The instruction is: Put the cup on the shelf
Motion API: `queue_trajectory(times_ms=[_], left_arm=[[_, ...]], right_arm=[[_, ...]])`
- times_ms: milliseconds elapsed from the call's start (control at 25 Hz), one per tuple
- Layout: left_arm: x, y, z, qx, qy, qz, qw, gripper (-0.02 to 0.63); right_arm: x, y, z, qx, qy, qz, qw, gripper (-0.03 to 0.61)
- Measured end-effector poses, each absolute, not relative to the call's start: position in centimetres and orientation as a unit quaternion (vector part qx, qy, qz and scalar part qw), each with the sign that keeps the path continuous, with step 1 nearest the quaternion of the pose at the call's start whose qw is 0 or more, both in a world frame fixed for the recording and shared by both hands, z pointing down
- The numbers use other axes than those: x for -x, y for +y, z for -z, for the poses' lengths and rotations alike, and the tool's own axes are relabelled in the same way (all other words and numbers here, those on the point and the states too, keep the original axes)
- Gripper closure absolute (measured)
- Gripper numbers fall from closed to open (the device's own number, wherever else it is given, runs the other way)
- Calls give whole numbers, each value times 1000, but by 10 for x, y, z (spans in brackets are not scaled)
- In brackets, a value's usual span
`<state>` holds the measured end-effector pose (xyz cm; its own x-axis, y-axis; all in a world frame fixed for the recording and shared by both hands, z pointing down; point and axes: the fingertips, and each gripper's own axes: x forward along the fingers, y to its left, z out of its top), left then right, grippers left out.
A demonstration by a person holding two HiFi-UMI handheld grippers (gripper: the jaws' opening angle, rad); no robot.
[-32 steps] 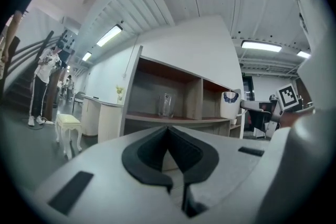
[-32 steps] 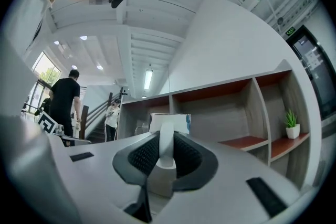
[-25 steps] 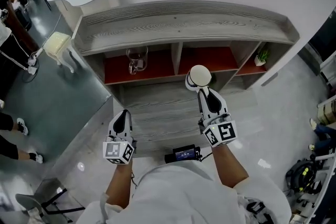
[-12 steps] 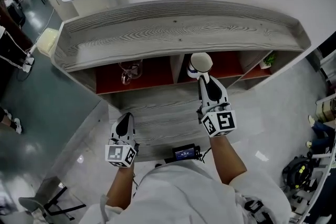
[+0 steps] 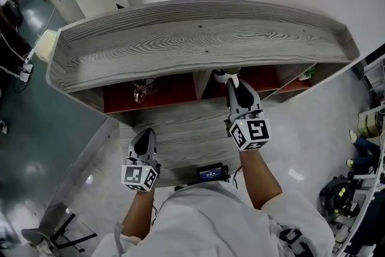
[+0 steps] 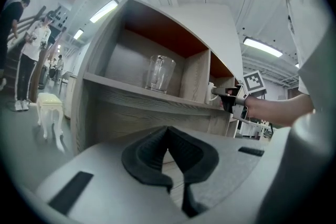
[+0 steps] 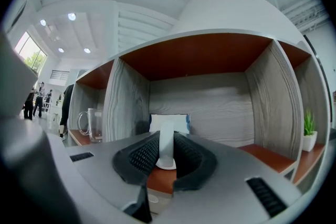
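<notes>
The right gripper (image 5: 233, 82), pinching the white cup (image 7: 167, 124) by its handle, has carried it under the shelf (image 5: 198, 39) top into the middle bay, so only setting down seems left, while the left gripper (image 5: 142, 142) waits, pressed together and empty.

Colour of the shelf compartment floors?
Reddish-brown compartment floors; right gripper view shows it best.

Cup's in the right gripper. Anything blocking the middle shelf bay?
Nothing visible. The middle bay is bare ahead of the cup held by the right gripper. The glass mug stands in the left bay, the plant in the right one.
</notes>
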<state>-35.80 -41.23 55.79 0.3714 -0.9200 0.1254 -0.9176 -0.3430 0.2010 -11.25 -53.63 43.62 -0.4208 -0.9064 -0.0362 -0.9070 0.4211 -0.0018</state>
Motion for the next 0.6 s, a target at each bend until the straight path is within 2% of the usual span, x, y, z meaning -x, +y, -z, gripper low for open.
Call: queue_trajectory(times_ms=[600], left_arm=[[362,-413,-570,-813,-564,22,144,606]], right_arm=[[116,-552,-441,546,838,-2,-17,497]])
